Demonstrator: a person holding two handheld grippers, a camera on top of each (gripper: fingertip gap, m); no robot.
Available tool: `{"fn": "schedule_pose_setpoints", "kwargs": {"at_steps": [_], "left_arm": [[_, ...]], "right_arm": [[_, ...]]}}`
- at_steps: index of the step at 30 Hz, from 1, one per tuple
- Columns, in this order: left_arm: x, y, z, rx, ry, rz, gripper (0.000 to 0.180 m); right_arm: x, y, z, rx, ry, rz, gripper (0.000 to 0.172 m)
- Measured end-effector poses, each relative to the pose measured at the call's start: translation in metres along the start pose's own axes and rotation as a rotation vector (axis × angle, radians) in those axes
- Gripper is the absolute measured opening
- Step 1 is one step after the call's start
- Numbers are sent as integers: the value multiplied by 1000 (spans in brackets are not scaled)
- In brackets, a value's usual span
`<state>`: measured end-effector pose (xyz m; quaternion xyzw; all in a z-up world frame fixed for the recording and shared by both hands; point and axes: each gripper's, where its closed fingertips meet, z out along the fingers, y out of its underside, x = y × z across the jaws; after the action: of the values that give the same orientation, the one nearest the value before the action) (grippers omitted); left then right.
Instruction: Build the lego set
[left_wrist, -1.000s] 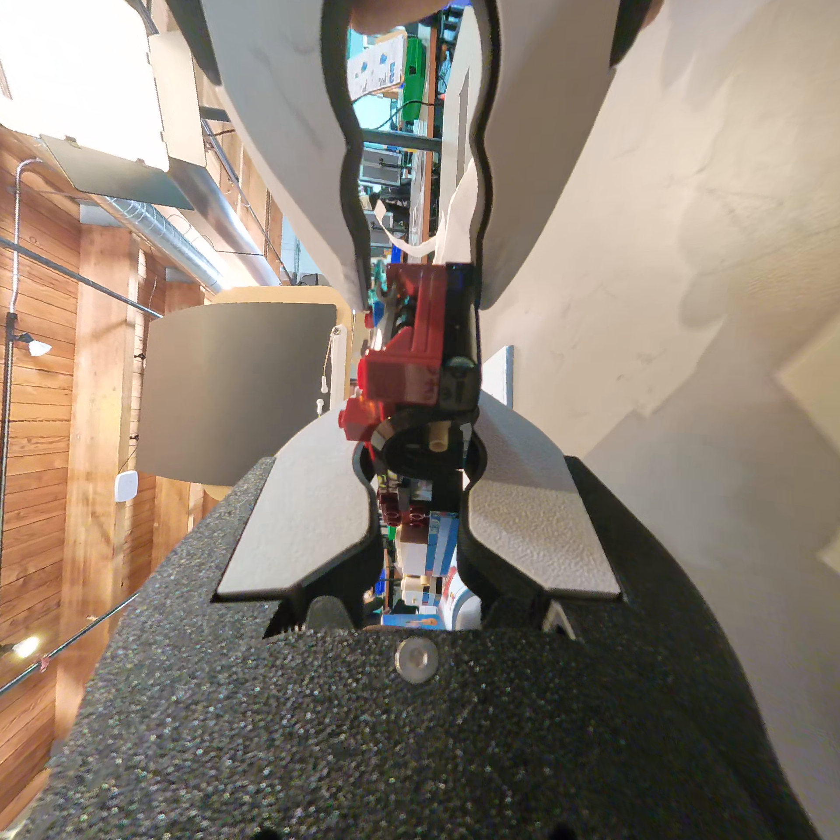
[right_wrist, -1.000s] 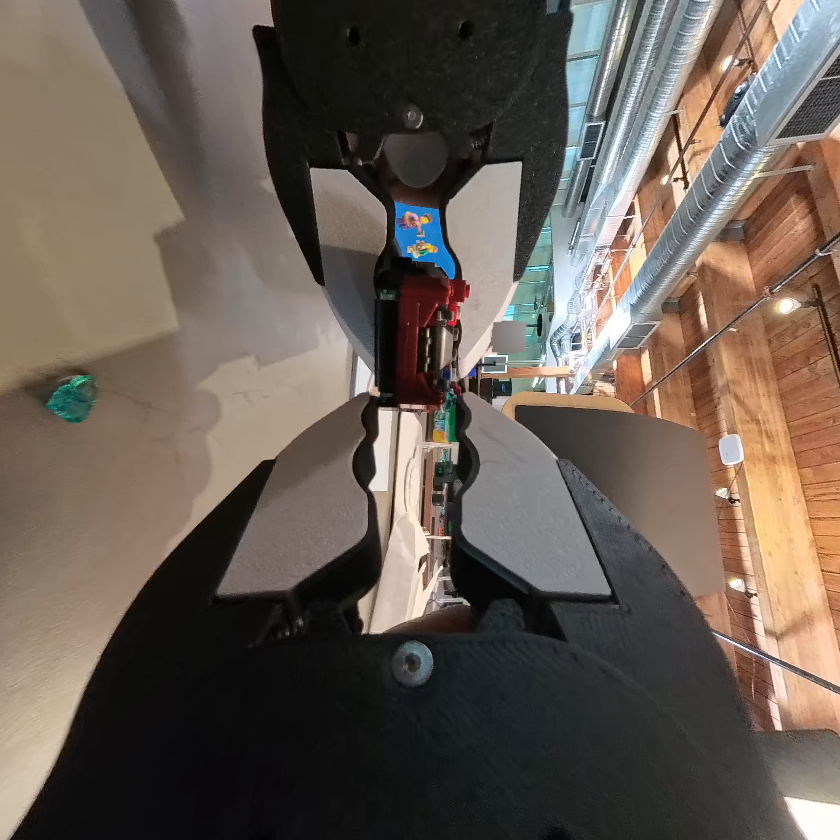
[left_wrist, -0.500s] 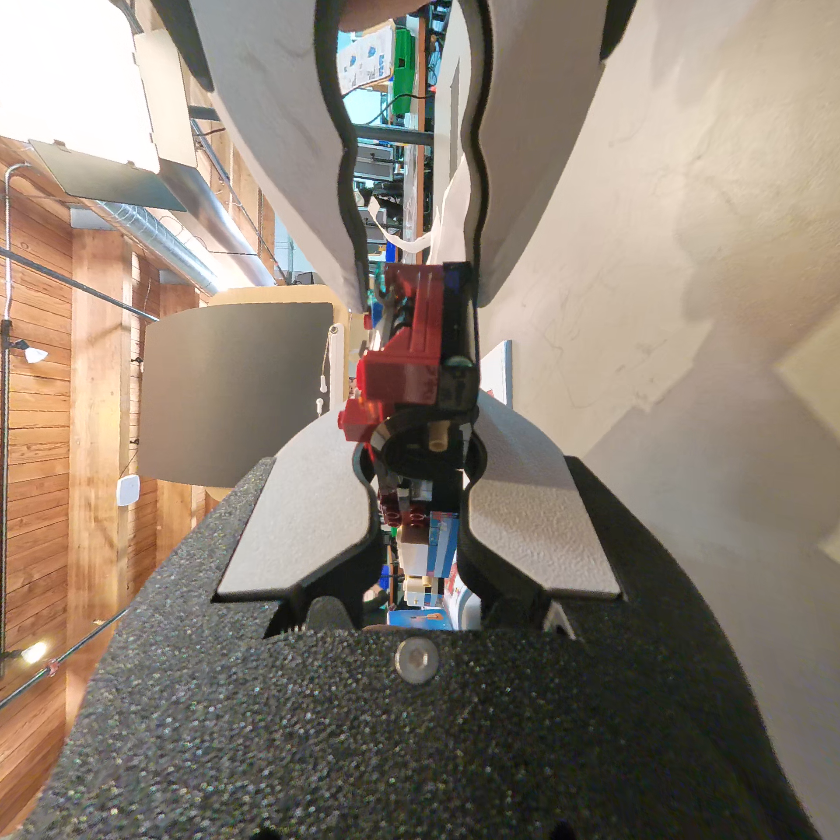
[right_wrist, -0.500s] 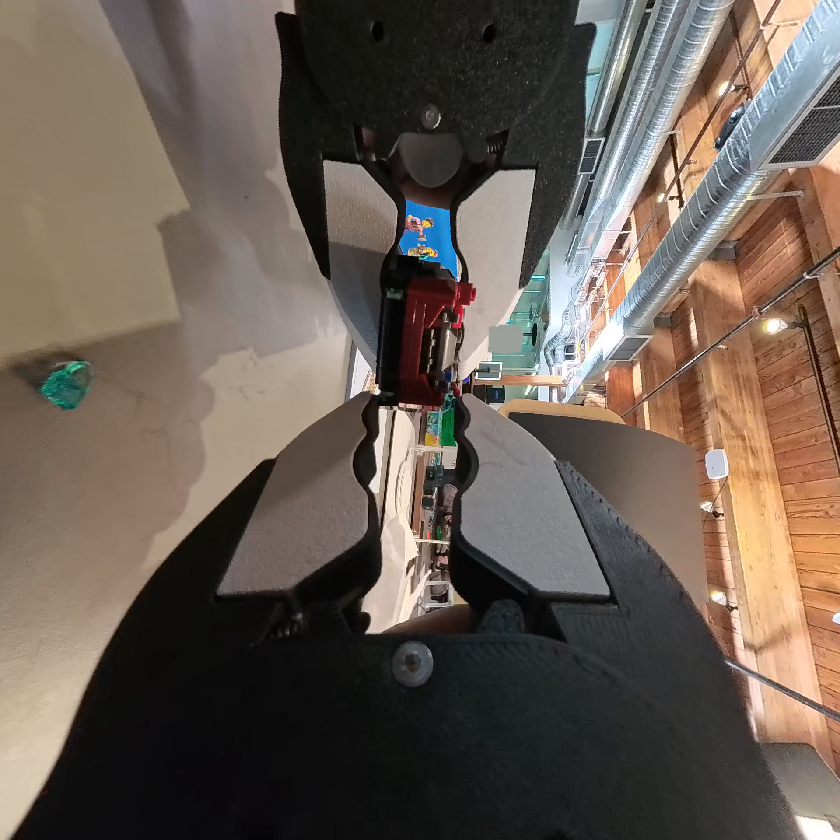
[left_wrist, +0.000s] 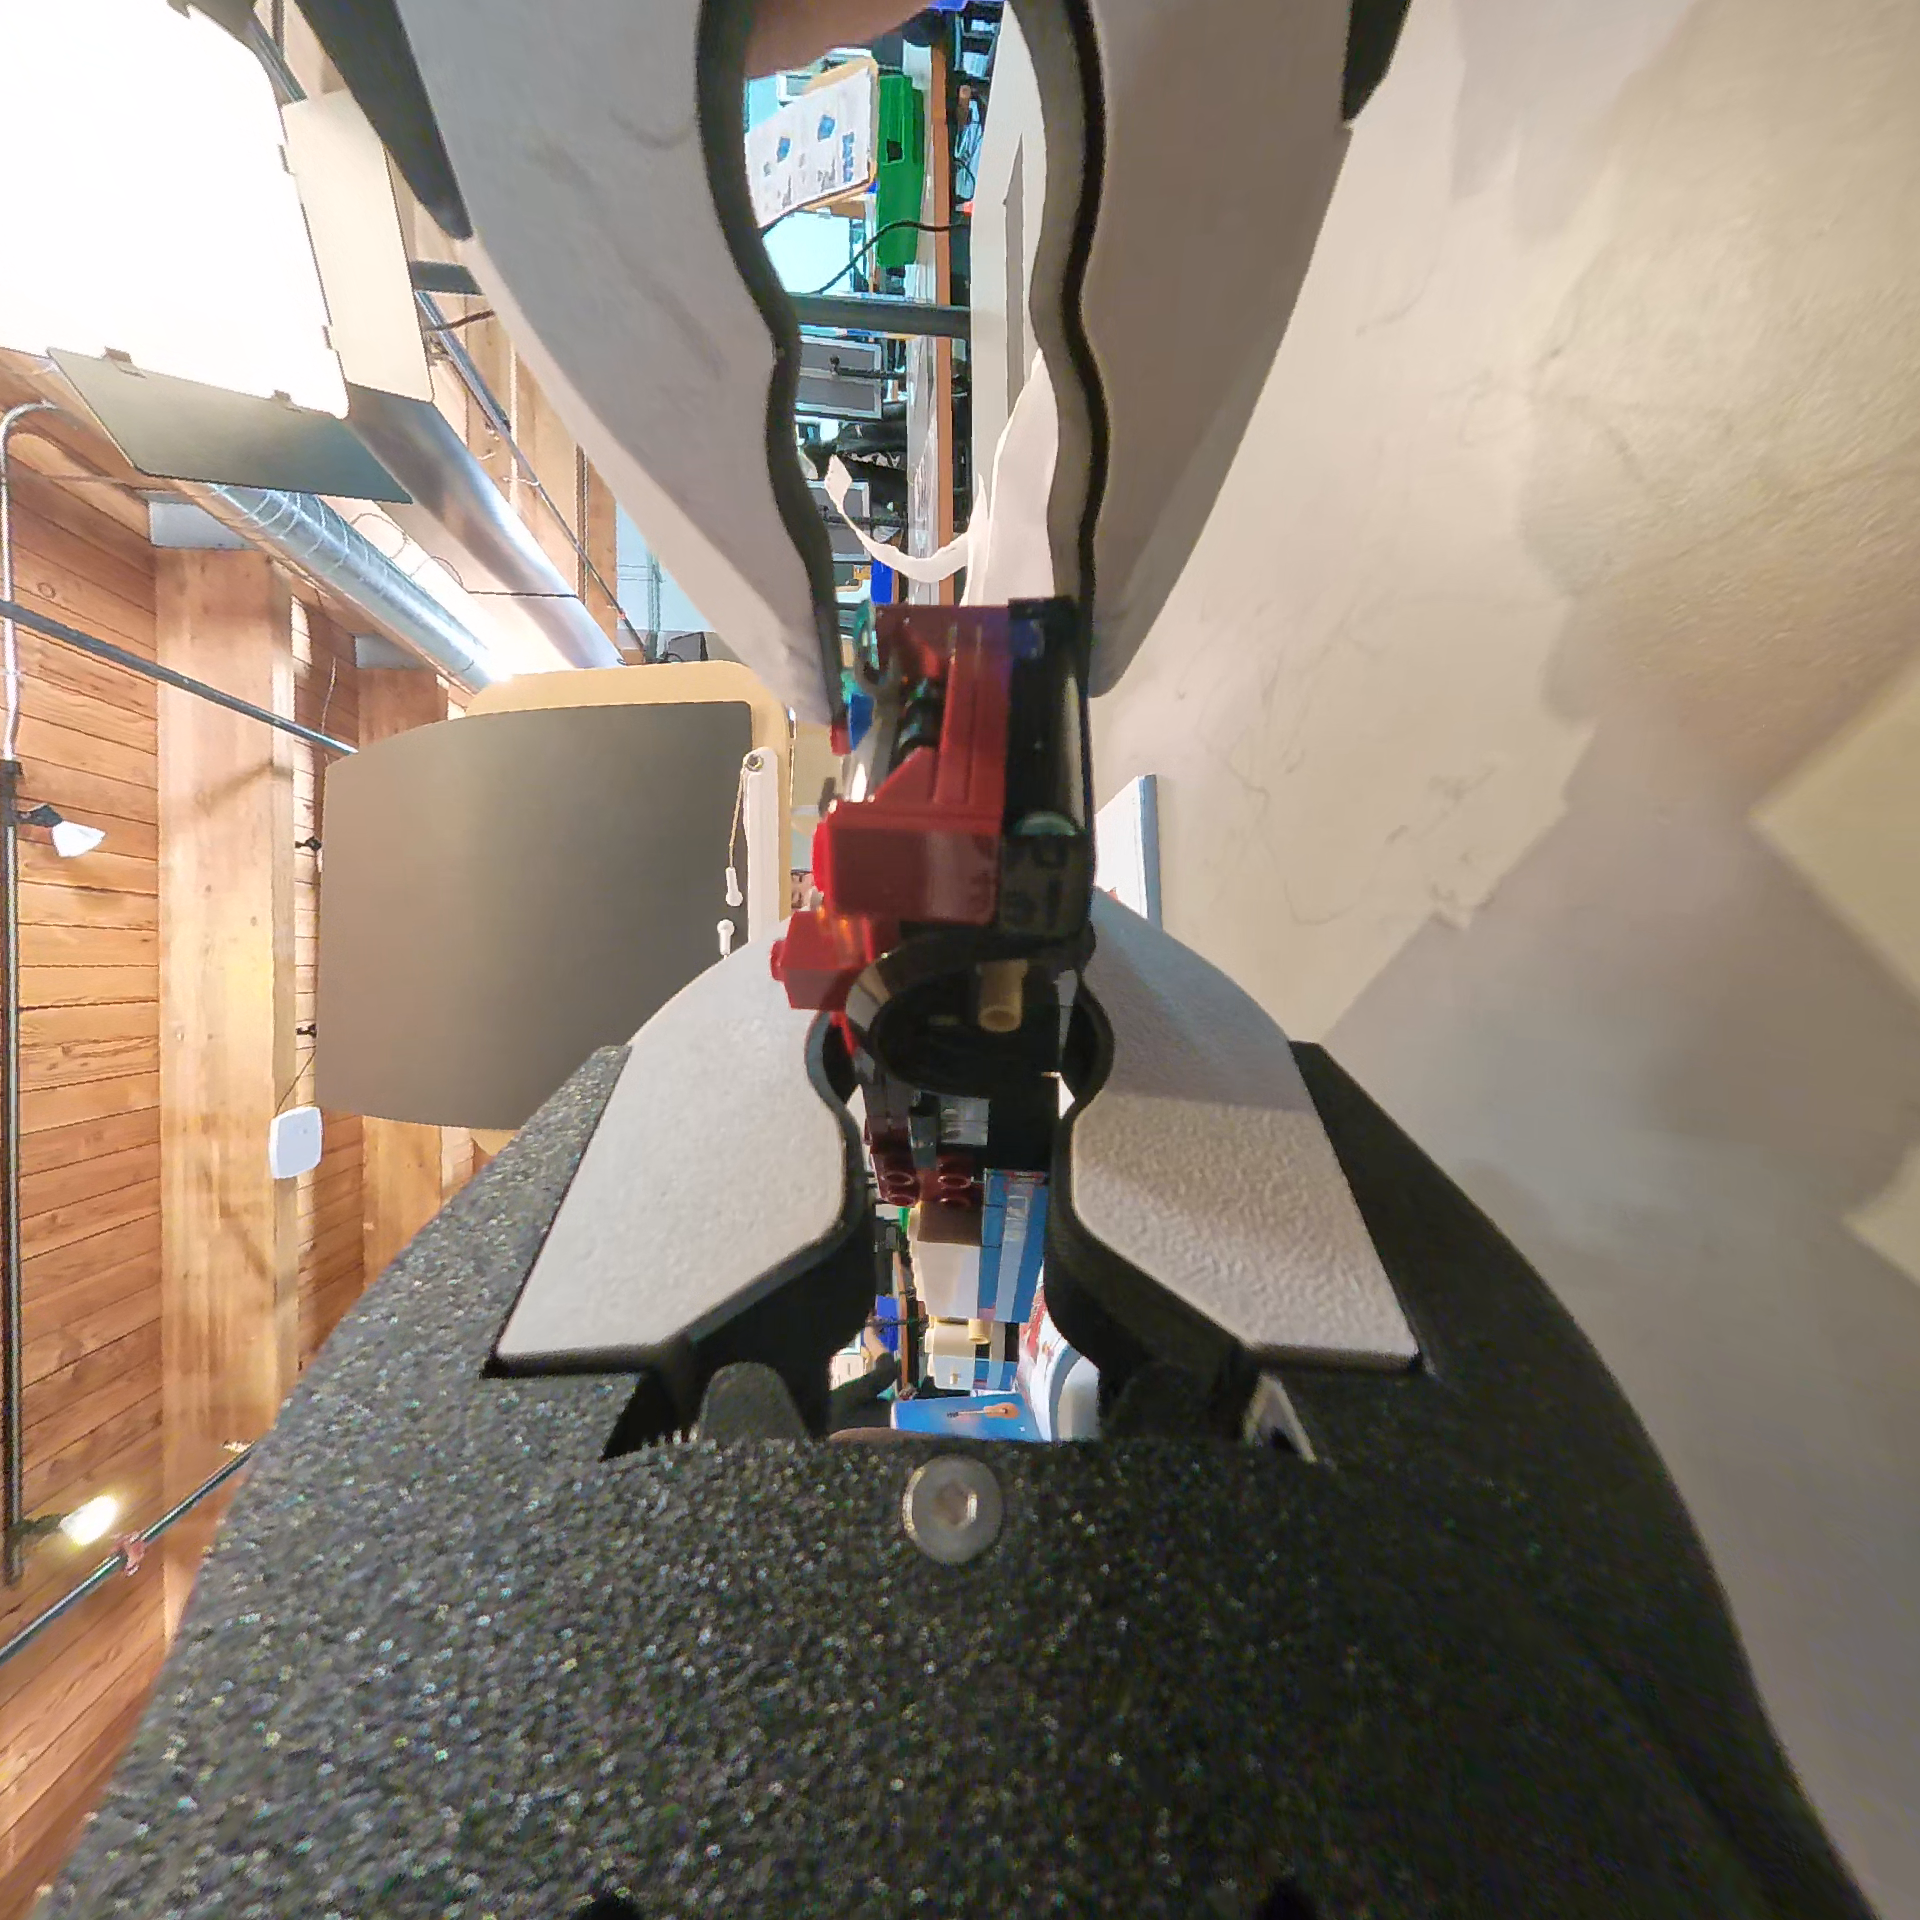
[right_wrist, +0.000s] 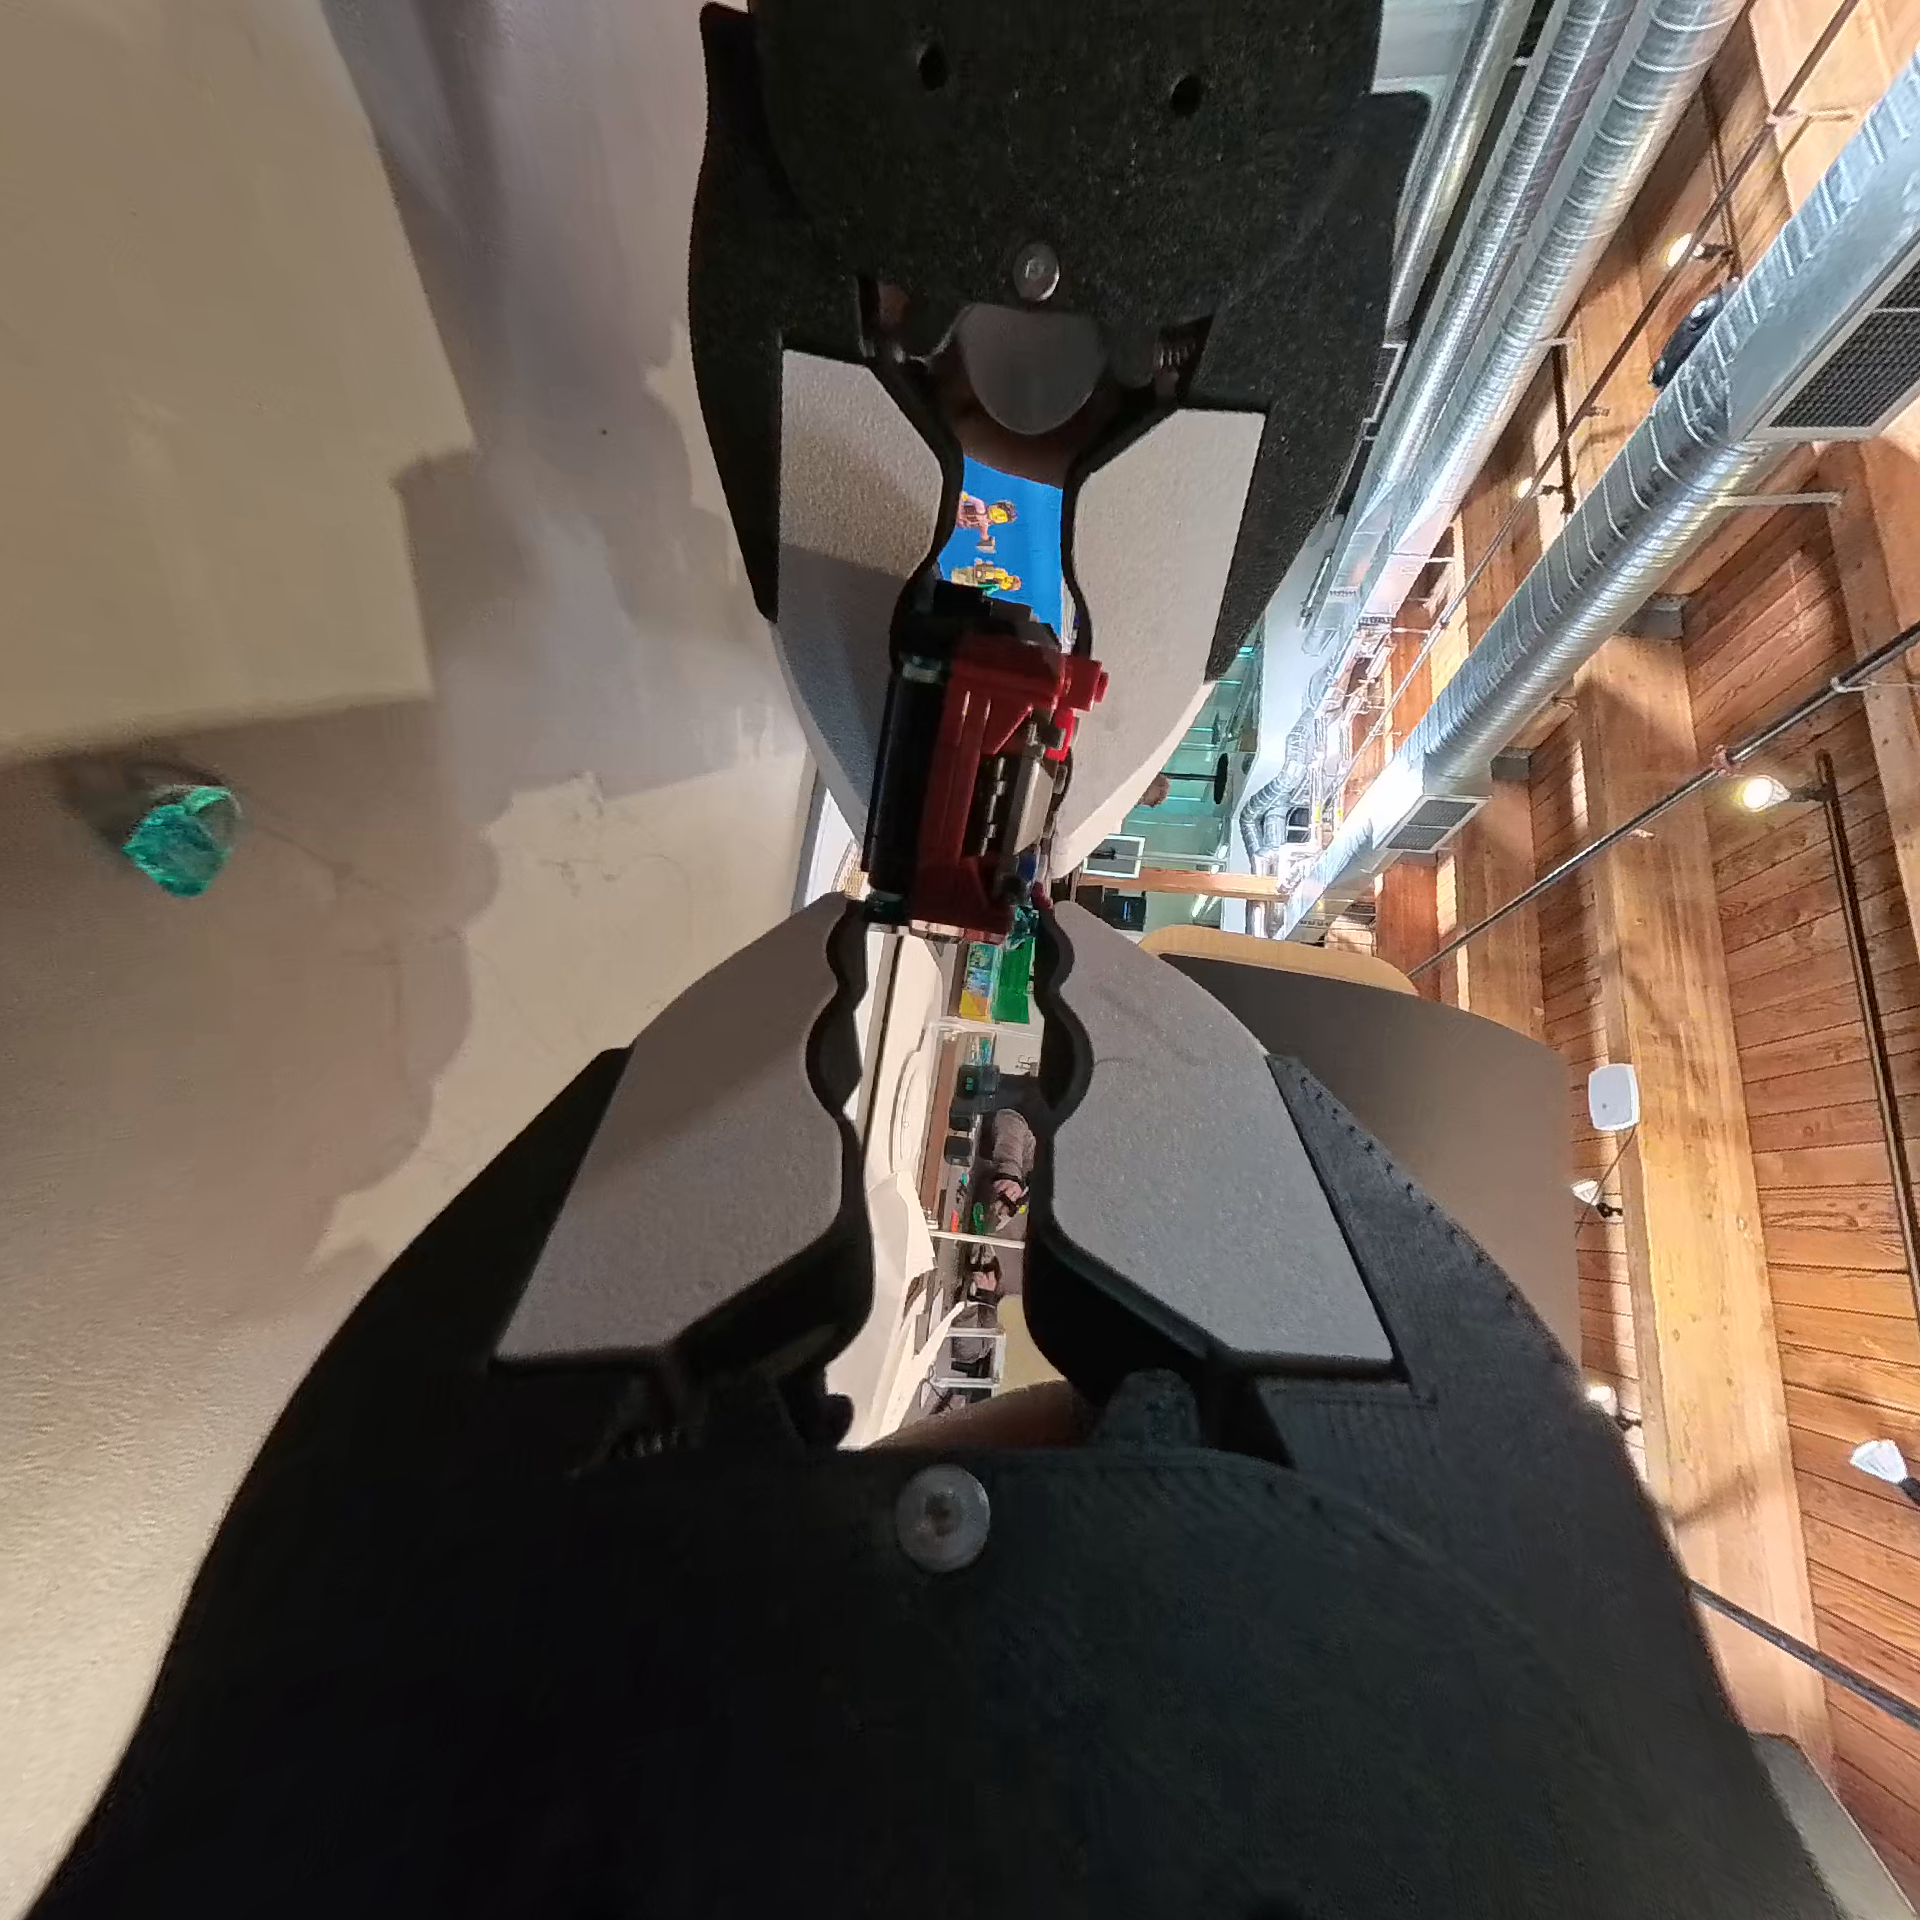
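A red and black brick-built toy vehicle (left_wrist: 935, 831) hangs between my two grippers, which face each other tip to tip. My left gripper (left_wrist: 951, 997) is shut on its near end, where a black wheel with a tan peg sits between the pads. My right gripper (left_wrist: 956, 665) reaches in from the top of the left wrist view and clamps the far end. In the right wrist view, my right gripper (right_wrist: 945, 920) grips the toy's (right_wrist: 966, 758) lower end. The left gripper (right_wrist: 971, 821) holds it from above. Both views are rolled sideways.
A pale tabletop (left_wrist: 1507, 520) runs along one side and also shows in the right wrist view (right_wrist: 312, 1039). A small green translucent piece (right_wrist: 182, 836) lies on it. A dark curved panel (left_wrist: 520, 914), wooden walls and metal ducts (right_wrist: 1558, 582) stand beyond. My left and right fingertips are right by each other.
Both grippers stay shut on the toy. The pair has drifted slightly, and in the right wrist view the left gripper and toy sit a little lower in the frame.
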<state>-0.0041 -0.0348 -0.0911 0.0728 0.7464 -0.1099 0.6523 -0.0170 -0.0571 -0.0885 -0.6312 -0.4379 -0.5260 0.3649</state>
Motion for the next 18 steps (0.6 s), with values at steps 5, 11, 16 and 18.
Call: {"fn": "schedule_pose_setpoints", "kwargs": {"at_steps": [5,11,16,18], "left_arm": [[1,-1,0,5,1,-12,35],[2,2,2,-1,2,-37,35],[6,4,3,-1,26,-69,35],[6,4,3,2,29,-82,35]], "right_arm": [[-1,0,0,4,-2,16,31],[1,2,2,5,20,135,33],[6,2,-2,24,22,215,50],[4,2,-3,28,13,223,48]]}}
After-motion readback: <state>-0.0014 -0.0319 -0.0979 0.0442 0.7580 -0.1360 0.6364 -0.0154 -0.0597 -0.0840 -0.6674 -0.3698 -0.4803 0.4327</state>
